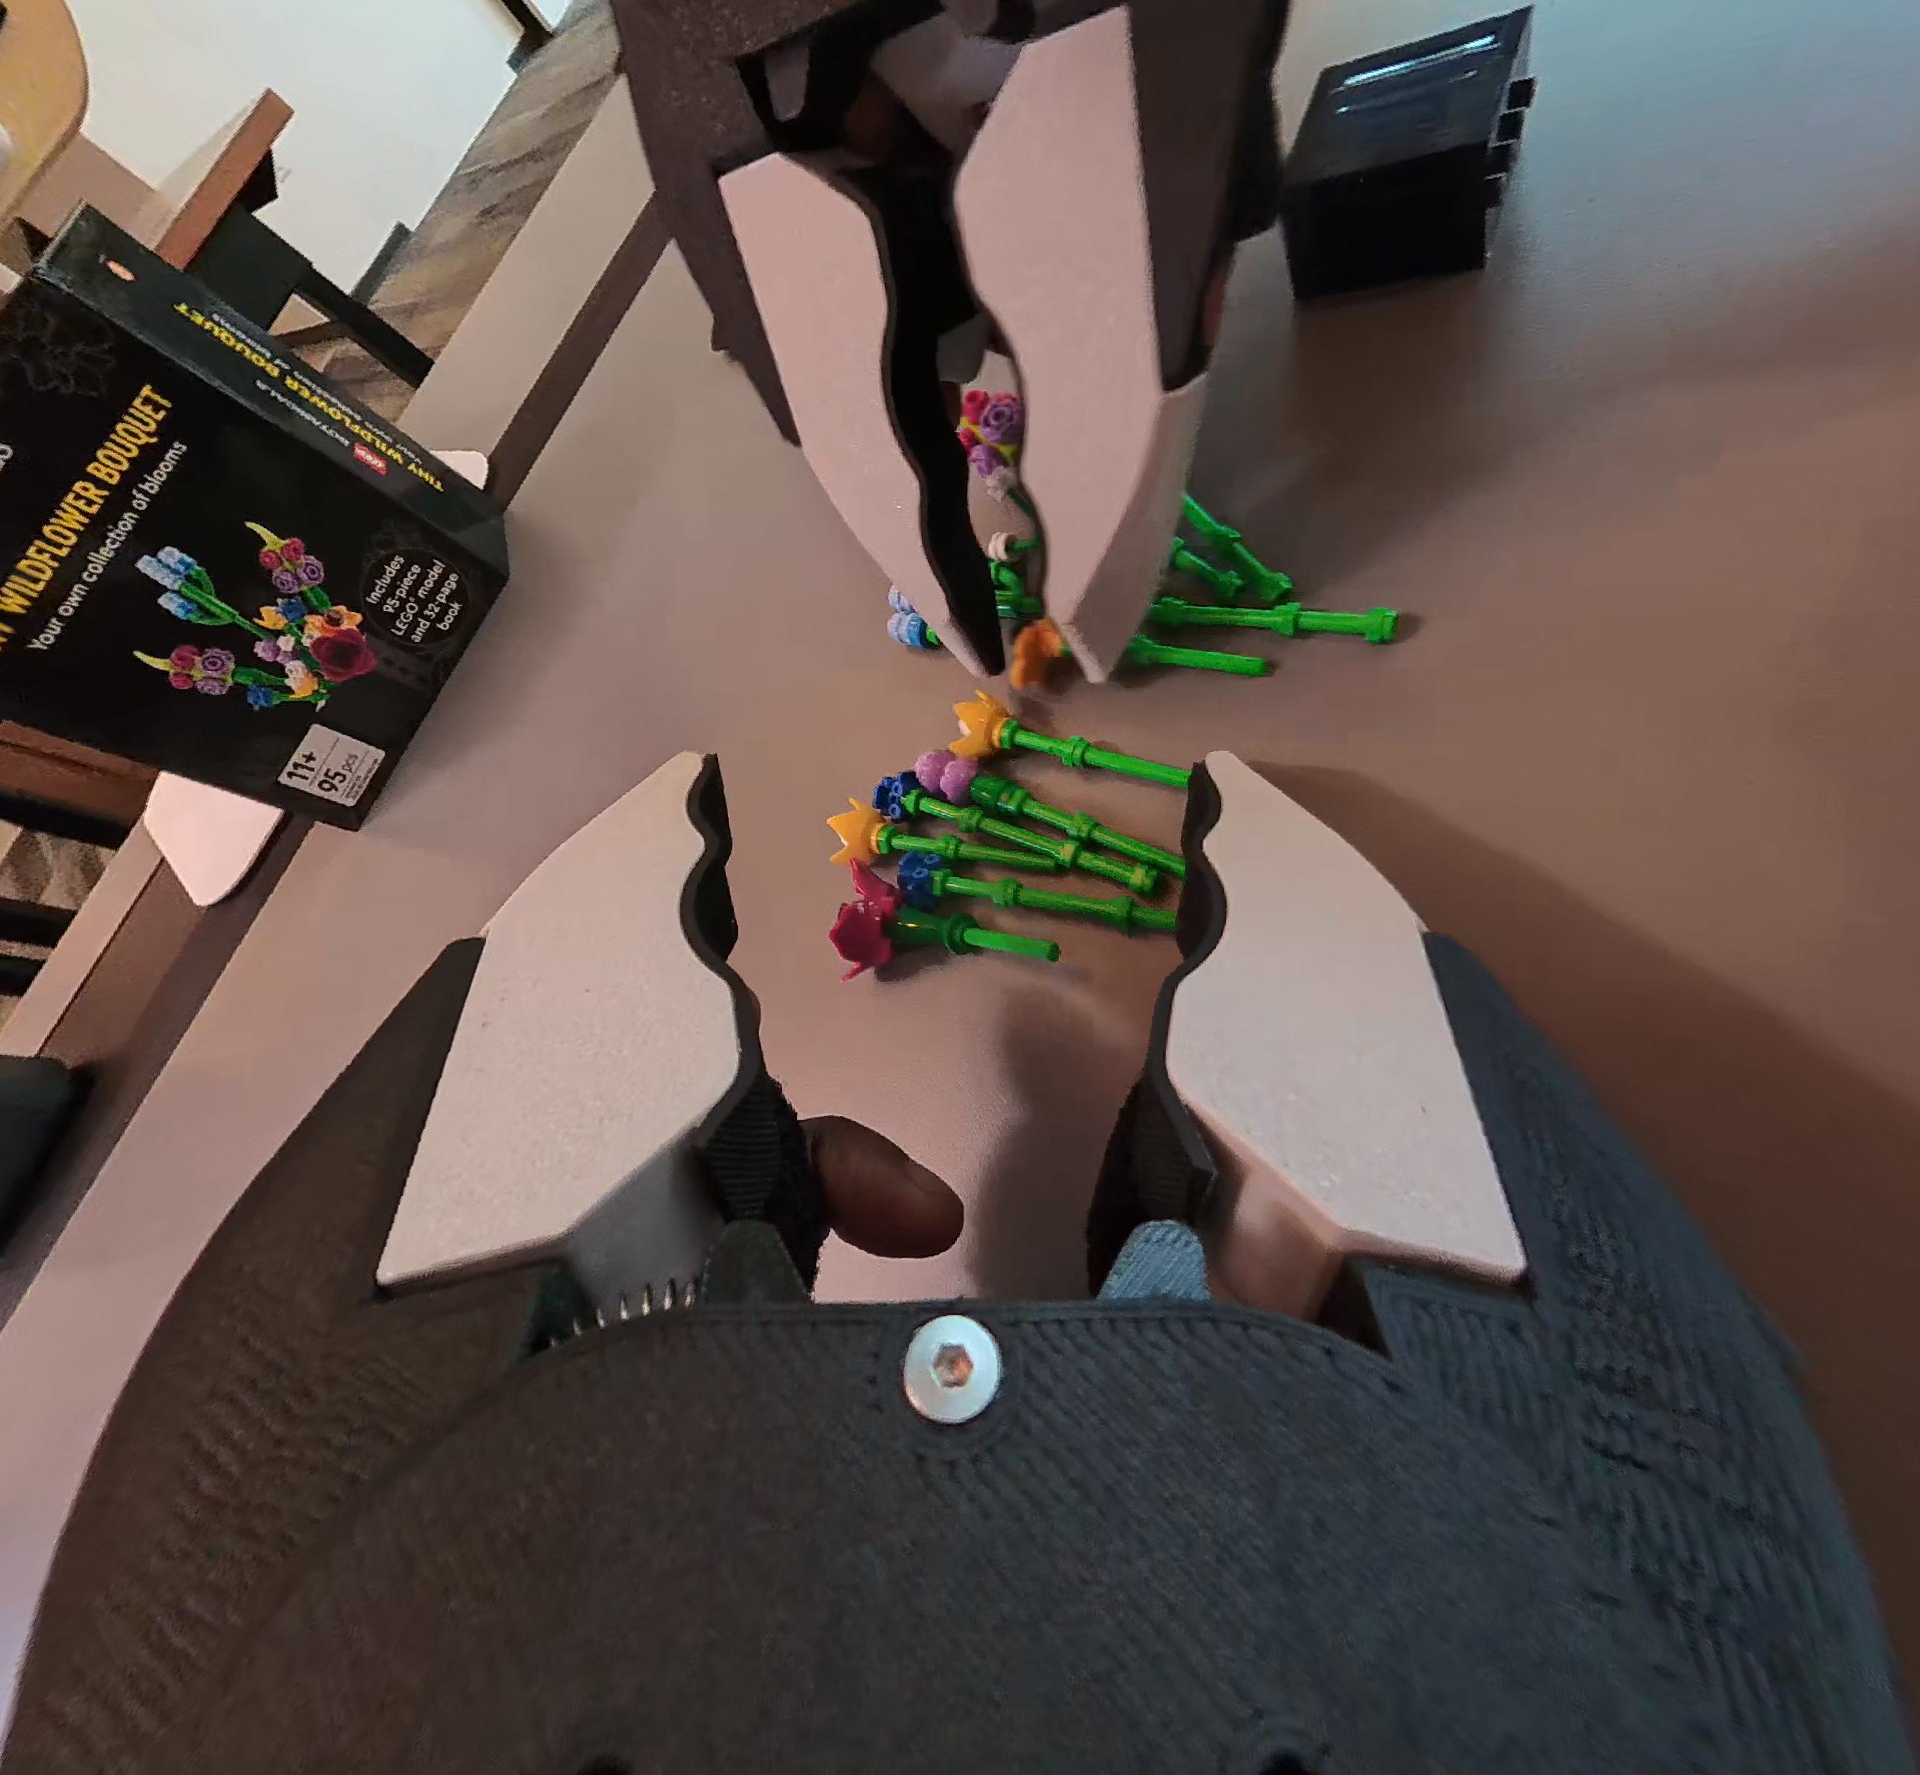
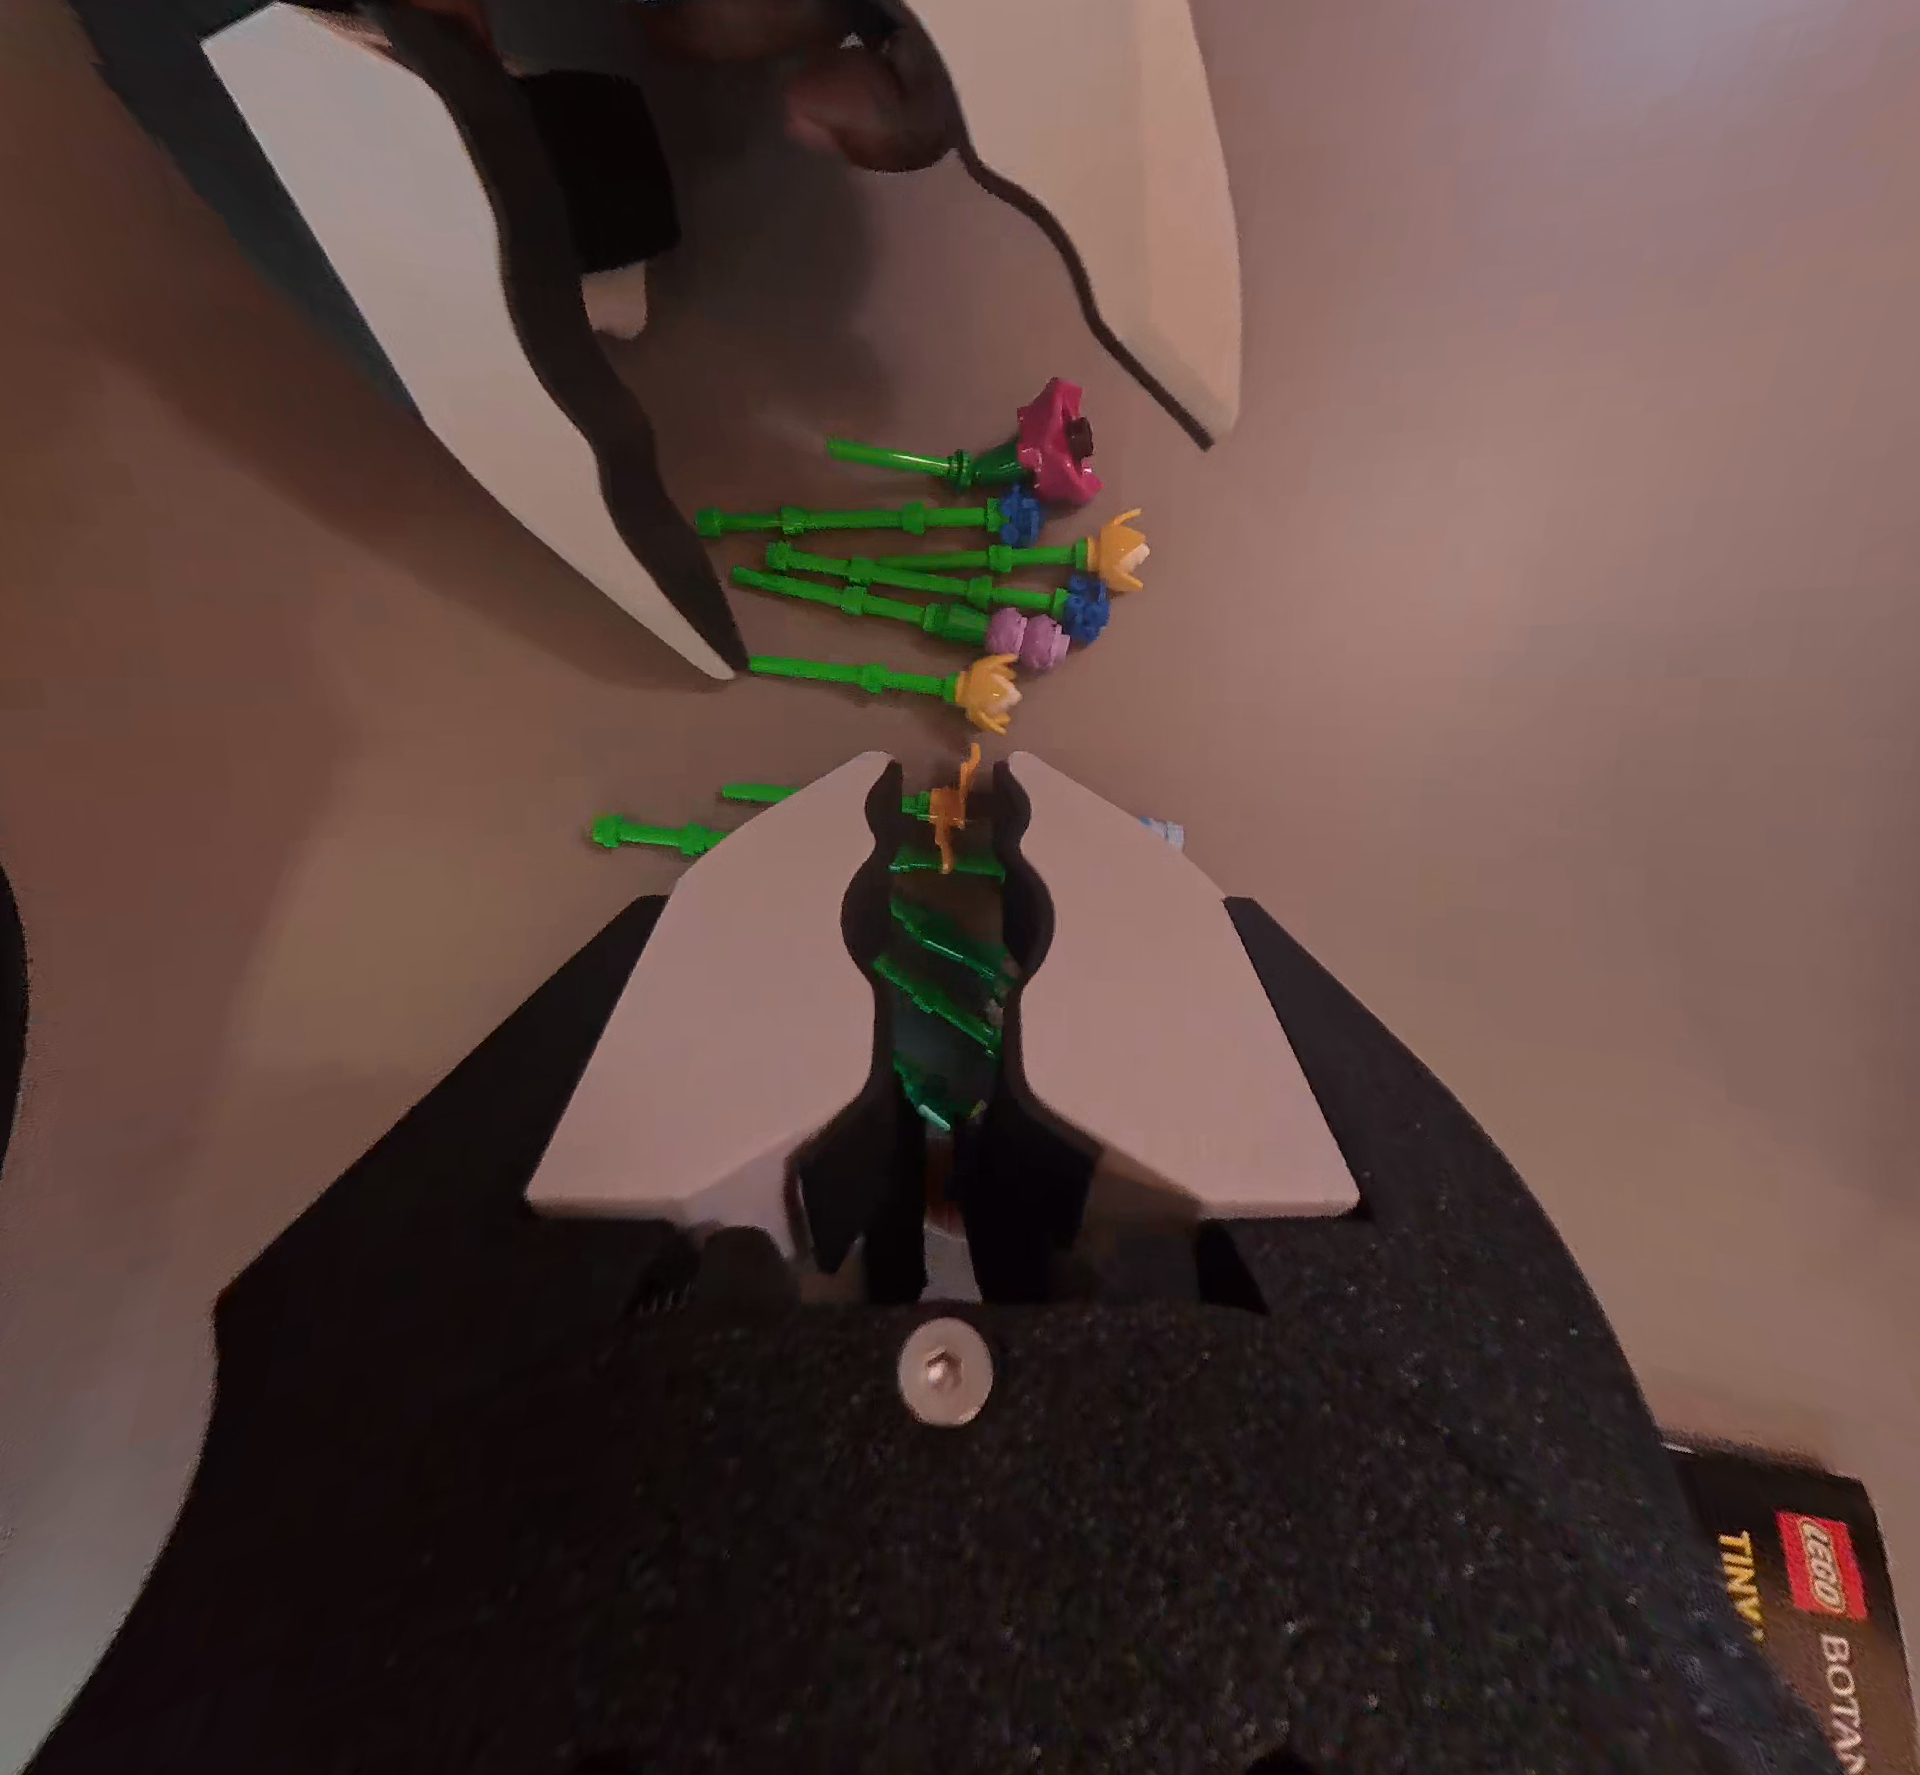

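Note:
Several toy brick flowers with green stems lie in a row (image 1: 997, 852) on a tan table (image 1: 1558, 790), between the tips of my open, empty left gripper (image 1: 956, 769). The row also shows in the right wrist view (image 2: 935, 582), as does the left gripper (image 2: 966, 551) around it. My right gripper (image 2: 948, 764) points down at a second pile of stems (image 1: 1247, 619). Its jaws are nearly together around a small orange flower (image 2: 951, 811), which also shows in the left wrist view (image 1: 1039, 650) at the tips of the right gripper (image 1: 1039, 671). Purple blooms (image 1: 992, 426) and a pale blue bloom (image 1: 904, 629) lie behind it.
A black printed box (image 1: 239, 530) stands at the table's left edge and also shows in the right wrist view (image 2: 1808, 1621). A black plastic container (image 1: 1403, 167) sits at the far right. The table's edge (image 1: 582, 323) runs along the left, with wooden floor and furniture beyond. Both grippers' tips are close together, under 4 cm apart.

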`<action>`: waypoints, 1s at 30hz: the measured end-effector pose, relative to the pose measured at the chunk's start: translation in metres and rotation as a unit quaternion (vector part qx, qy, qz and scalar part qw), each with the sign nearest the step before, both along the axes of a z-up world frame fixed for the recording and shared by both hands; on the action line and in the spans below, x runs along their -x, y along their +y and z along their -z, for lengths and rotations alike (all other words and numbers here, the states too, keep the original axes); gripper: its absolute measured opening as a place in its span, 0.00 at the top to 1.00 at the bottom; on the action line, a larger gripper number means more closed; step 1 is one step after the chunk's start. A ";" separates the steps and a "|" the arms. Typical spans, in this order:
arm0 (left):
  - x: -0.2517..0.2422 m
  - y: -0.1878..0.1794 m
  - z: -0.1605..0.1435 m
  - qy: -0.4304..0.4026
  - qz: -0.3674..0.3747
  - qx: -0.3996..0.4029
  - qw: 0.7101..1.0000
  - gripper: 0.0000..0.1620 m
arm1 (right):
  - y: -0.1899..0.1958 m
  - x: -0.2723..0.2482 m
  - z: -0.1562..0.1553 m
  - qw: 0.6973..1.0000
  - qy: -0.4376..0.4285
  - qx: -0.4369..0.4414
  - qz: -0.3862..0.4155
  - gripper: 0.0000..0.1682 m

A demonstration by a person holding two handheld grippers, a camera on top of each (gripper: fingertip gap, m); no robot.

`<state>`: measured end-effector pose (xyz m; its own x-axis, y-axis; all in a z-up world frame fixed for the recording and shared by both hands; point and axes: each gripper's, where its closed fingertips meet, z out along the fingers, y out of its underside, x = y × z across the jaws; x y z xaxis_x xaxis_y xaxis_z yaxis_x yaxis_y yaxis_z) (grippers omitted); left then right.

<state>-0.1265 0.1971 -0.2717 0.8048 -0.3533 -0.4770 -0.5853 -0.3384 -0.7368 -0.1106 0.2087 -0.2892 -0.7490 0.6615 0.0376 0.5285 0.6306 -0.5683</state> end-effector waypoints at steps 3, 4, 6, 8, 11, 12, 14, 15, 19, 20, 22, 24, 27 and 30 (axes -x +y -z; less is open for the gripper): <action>0.005 0.006 -0.003 -0.003 -0.017 -0.010 1.000 0.50 | 0.001 -0.005 -0.011 0.999 0.010 0.015 0.035 0.77; 0.005 0.006 -0.004 -0.008 -0.016 -0.013 1.000 0.50 | 0.005 -0.008 -0.018 0.998 0.018 0.023 0.057 0.70; 0.002 0.002 -0.009 -0.028 -0.003 -0.020 0.999 0.51 | 0.020 -0.021 -0.027 0.993 0.017 0.027 0.111 0.56; -0.001 -0.004 -0.011 -0.051 0.005 -0.017 0.999 0.51 | 0.040 -0.036 -0.025 0.987 0.004 0.021 0.161 0.42; -0.003 -0.008 -0.011 -0.063 0.012 -0.012 0.998 0.51 | 0.047 -0.042 -0.015 0.982 -0.005 0.057 0.181 0.33; -0.004 -0.008 -0.011 -0.065 0.016 -0.010 0.998 0.51 | 0.045 -0.041 -0.010 0.982 -0.008 0.064 0.177 0.32; -0.006 -0.009 -0.011 -0.064 0.020 -0.010 0.998 0.52 | 0.042 -0.035 -0.001 0.984 -0.016 0.063 0.167 0.32; -0.005 -0.010 -0.011 -0.062 0.018 -0.011 0.998 0.52 | 0.037 -0.033 0.001 0.985 -0.018 0.070 0.156 0.34; 0.001 -0.012 -0.013 -0.064 0.002 -0.018 0.998 0.51 | 0.013 -0.027 0.002 0.991 -0.019 0.084 0.104 0.40; 0.003 -0.011 -0.013 -0.067 -0.010 -0.018 0.998 0.49 | 0.014 -0.026 0.004 0.993 -0.022 0.068 0.098 0.37; -0.001 -0.009 -0.010 -0.073 -0.018 -0.004 0.997 0.42 | 0.017 -0.022 0.001 0.994 -0.015 0.058 0.092 0.35; -0.009 -0.009 -0.005 -0.058 -0.014 0.007 0.998 0.36 | 0.014 -0.016 -0.004 0.993 -0.010 0.083 0.082 0.37; -0.017 -0.005 0.000 -0.024 -0.010 0.011 1.000 0.34 | 0.009 -0.013 0.000 0.995 -0.023 0.089 0.049 0.37; -0.017 0.002 0.000 -0.029 -0.014 0.015 0.999 0.34 | 0.005 -0.010 0.002 0.996 -0.024 0.083 0.028 0.38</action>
<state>-0.1091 0.1986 -0.2721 0.8404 -0.3432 -0.4196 -0.5323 -0.3761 -0.7584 -0.1004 0.2137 -0.2912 -0.7088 0.6967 -0.1105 0.5894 0.4988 -0.6354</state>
